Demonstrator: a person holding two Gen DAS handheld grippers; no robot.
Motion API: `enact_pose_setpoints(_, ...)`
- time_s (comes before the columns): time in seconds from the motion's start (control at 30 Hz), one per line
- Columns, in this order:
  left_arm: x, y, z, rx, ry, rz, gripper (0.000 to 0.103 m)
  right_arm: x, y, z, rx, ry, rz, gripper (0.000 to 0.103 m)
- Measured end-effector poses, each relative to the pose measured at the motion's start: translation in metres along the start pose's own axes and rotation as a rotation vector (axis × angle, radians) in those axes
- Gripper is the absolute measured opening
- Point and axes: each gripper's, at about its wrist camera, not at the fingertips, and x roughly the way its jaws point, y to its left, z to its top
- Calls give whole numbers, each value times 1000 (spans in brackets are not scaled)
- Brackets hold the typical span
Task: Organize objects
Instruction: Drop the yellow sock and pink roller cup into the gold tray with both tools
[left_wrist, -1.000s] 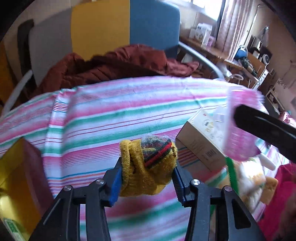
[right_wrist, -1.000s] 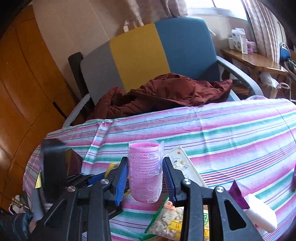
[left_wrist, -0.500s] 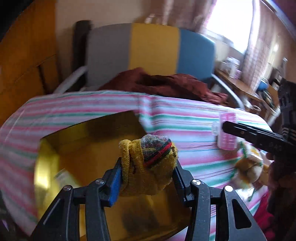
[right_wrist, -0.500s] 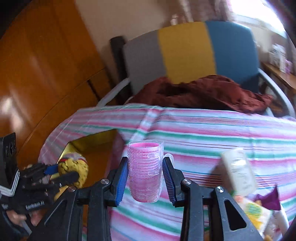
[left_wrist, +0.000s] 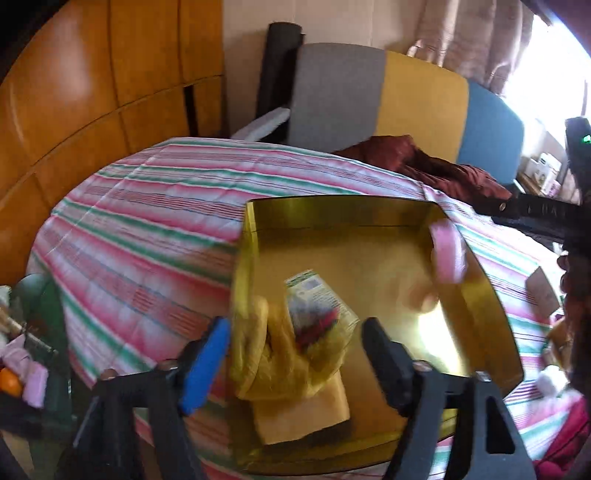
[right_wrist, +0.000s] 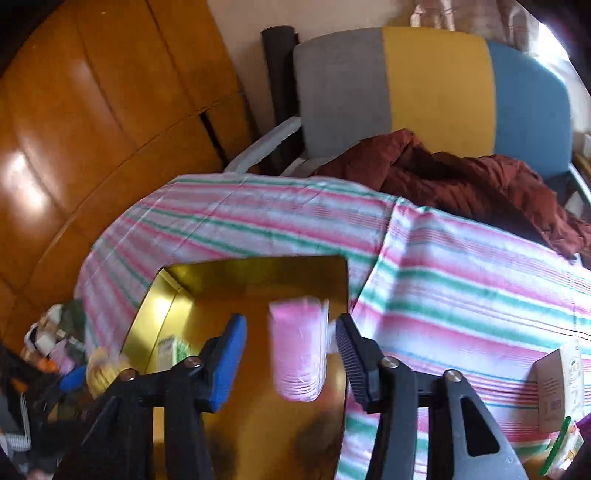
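Wood-panelled room with a tri-colour chair (left_wrist: 384, 99) behind a desk in a striped cloth (left_wrist: 147, 229), and a shiny gold tray (left_wrist: 487, 314) on top that looks slick. Both tools are opening over it: the left tool (left_wrist: 291, 354) is letting go of a soft yellow sock (left_wrist: 280, 350), easy to squeeze anywhere. The right tool (right_wrist: 291, 354) is freeing a light pink cup (right_wrist: 297, 354) that I'd pinch mid-wall, gently.

Gold tray (left_wrist: 332, 214) is sitting on pink-green-white striped cloth (left_wrist: 147, 221); yellow knit (left_wrist: 280, 362), pink cup (right_wrist: 297, 350).
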Motion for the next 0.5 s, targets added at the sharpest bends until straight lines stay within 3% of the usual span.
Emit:
enact_pose_setpoints(0.13, -3, 7, -8, 3, -4, 9, 81, -7, 4, -4, 13, -4, -18, 53)
enact_pose_setpoints(0.2, -8, 10, -11, -9, -10, 0, 81, -11, 7, -13, 6, 4, -26, 62)
enact_pose_setpoints(0.37, -25, 6, -9, -25, -56, -25, 91, -26, 13, -41, 10, 1, -39, 63)
enact_pose_setpoints(0.5, -38, -3, -8, -2, -76, -43, 92, -35, 19, -59, 21, -6, -40, 65)
